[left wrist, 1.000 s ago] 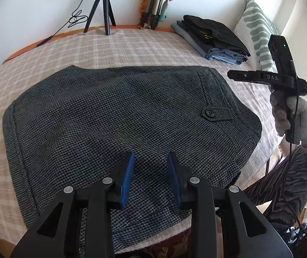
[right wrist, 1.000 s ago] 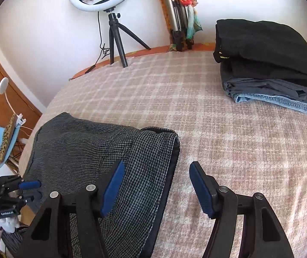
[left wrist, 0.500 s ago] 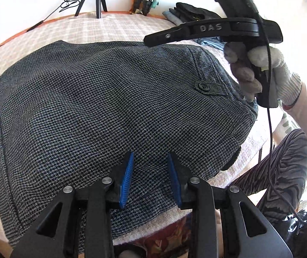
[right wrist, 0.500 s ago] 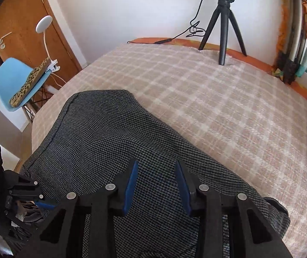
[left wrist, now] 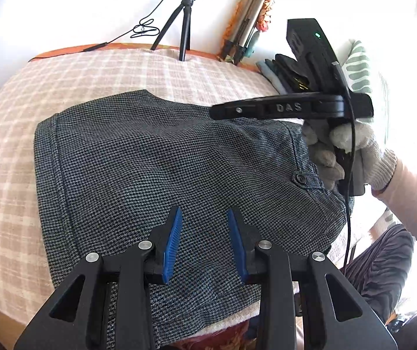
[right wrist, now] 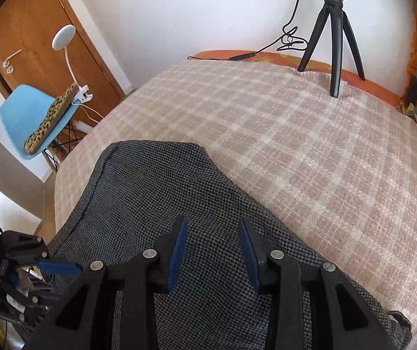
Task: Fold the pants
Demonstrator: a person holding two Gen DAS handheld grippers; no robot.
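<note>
Folded pants (left wrist: 179, 163) of dark grey houndstooth weave, spread flat on a bed covered by a pink-and-cream checked blanket (left wrist: 97, 75). In the left wrist view, cloth filling the middle of the frame, running wide from a stitched hem edge at centre left to a buttoned pocket flap (left wrist: 300, 178) at centre right. Long axis lying left to right across this view, near edge hanging a little over the bed's front edge at the bottom.

Left gripper (left wrist: 204, 237) at bottom centre, blue pads apart with only a modest gap, directly above the near part of the cloth; contact with the fabric not discernible, nothing between the pads. Right gripper (right wrist: 213, 246) at bottom centre of its own view, pads likewise apart and empty, above the cloth near the pocket end, pointing along the garment toward the hem at centre left of that view. Same right gripper also visible in the left wrist view at upper right, held by a white-gloved hand (left wrist: 351, 151) beside the pocket end.

Probable next step: another fold across the long axis, so each end has its own gripper close by, left nearer the front edge, right nearer the pocket end. Fabric looks thick and fairly stiff, with a shallow wrinkle near the upper middle.

Behind: black tripod (left wrist: 183, 20) at top centre, stack of folded clothes (left wrist: 284, 73) at upper right.
</note>
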